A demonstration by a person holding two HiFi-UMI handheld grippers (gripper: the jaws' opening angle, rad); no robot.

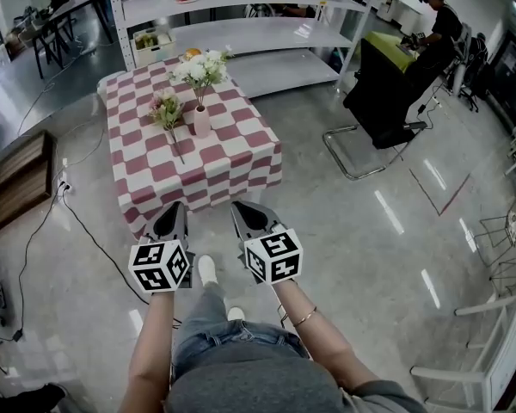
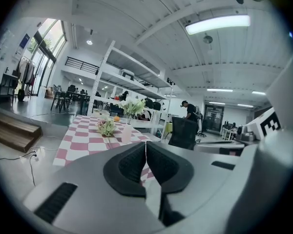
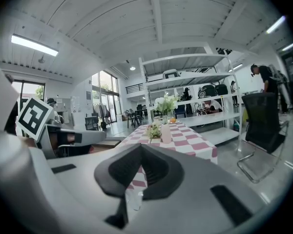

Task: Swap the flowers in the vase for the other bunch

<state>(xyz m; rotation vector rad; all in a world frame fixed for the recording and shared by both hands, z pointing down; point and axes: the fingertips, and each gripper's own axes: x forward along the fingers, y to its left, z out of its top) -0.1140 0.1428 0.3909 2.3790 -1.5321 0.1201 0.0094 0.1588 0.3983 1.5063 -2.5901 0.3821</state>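
Observation:
A pink vase [image 1: 201, 120] with a bunch of white flowers [image 1: 202, 69] stands on the table with the red-and-white checked cloth [image 1: 232, 166]. Just left of the vase, a smaller pink-and-green bunch [image 1: 167, 110] lies flat on the cloth. Both grippers are short of the table's near edge, over the floor, pointing at it. My left gripper [image 1: 170, 220] is shut and empty, and so is my right gripper [image 1: 251, 217]. The left gripper view has its jaws [image 2: 145, 146] closed, with the vase [image 2: 126, 130] far ahead. Beyond the shut right jaws [image 3: 139, 149] stands the vase [image 3: 166, 133].
A white shelving unit [image 1: 241, 33] stands behind the table, and an orange [image 1: 192, 53] lies at the table's far end. A black chair [image 1: 378, 101] and a person [image 1: 434, 28] are at the right. A wooden platform [image 1: 17, 179] and a floor cable [image 1: 82, 226] lie to the left.

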